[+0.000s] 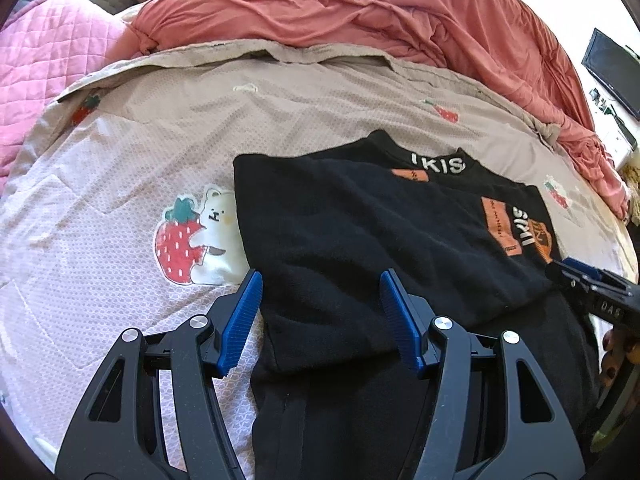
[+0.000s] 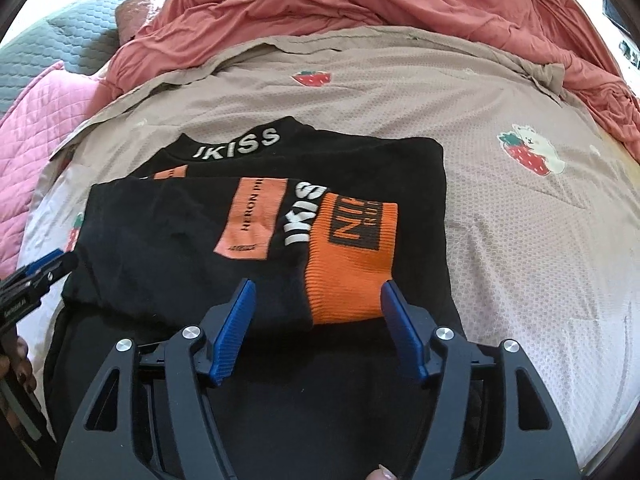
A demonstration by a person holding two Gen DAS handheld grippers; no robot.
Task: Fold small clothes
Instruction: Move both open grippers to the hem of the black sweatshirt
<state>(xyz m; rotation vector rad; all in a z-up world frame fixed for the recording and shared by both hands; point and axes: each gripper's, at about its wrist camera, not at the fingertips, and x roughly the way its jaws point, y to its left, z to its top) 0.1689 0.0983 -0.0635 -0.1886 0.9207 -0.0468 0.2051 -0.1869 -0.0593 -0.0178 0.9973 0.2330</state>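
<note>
The black knit sweater with white "IKISS" lettering and orange patches (image 2: 256,216) lies flat on the beige bedspread printed with strawberries and bears (image 2: 500,220), on the bed in front of me. Its collar points away from me toward the rumpled coral-red duvet (image 2: 360,4), and its hem end runs back under my tools, so its long axis goes from me to the far side of the bed. One sleeve is folded across the chest, and its orange ribbed cuff (image 2: 348,264) lies on the right part of the body.

My right gripper (image 2: 318,332) stands wide apart, a blue ribbed pad on each side of the cuff's near end. I see cloth between the pads, but neither presses on it and nothing is lifted. My left gripper (image 1: 322,320) is about half open, hanging over the sweater's left near edge; black fabric lies between its pads too, with no pinch that I can see.

Both tools slant steeply down toward the bed. In the left view my right hand (image 1: 618,356) wraps its handle at the frame's edge; the right view shows my left hand (image 2: 18,364) doing likewise.
</note>
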